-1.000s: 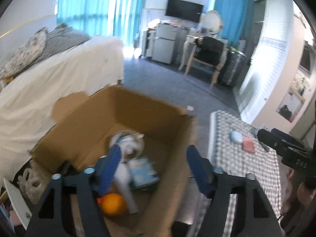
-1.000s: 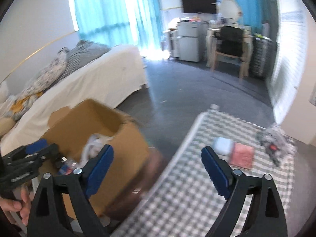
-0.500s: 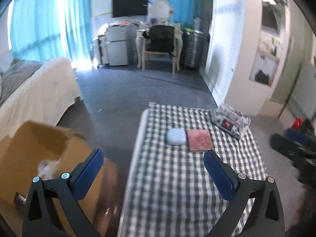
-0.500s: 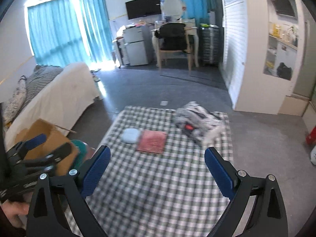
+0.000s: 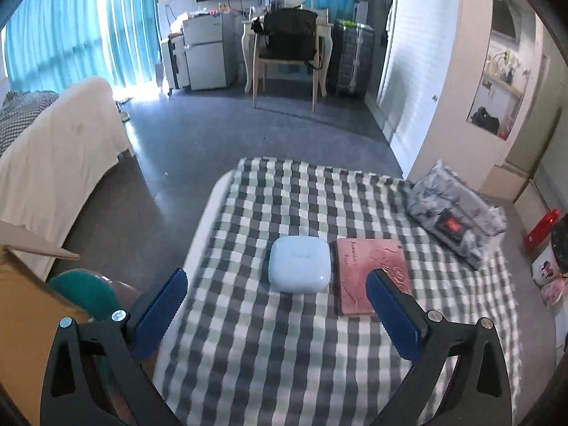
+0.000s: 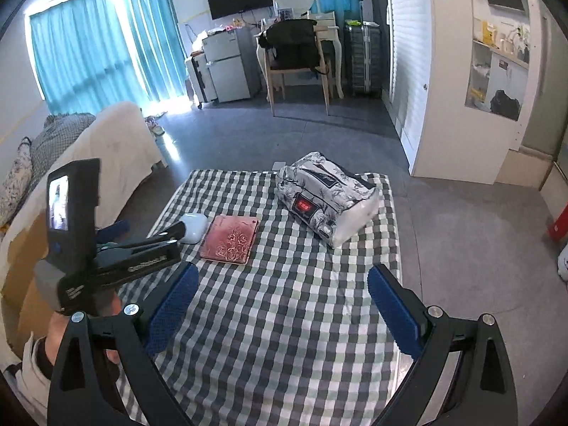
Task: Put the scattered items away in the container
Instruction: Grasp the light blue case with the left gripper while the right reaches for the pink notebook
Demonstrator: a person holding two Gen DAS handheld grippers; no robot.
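Left gripper is released, jaws spread wide with nothing between them, above the near part of the checked cloth. Right gripper is likewise spread and empty over the same cloth. On the cloth: a pale blue case, a pink notebook touching the case's right side, and a patterned pack well apart, at the cloth's far right corner. The cardboard box stands left of the cloth.
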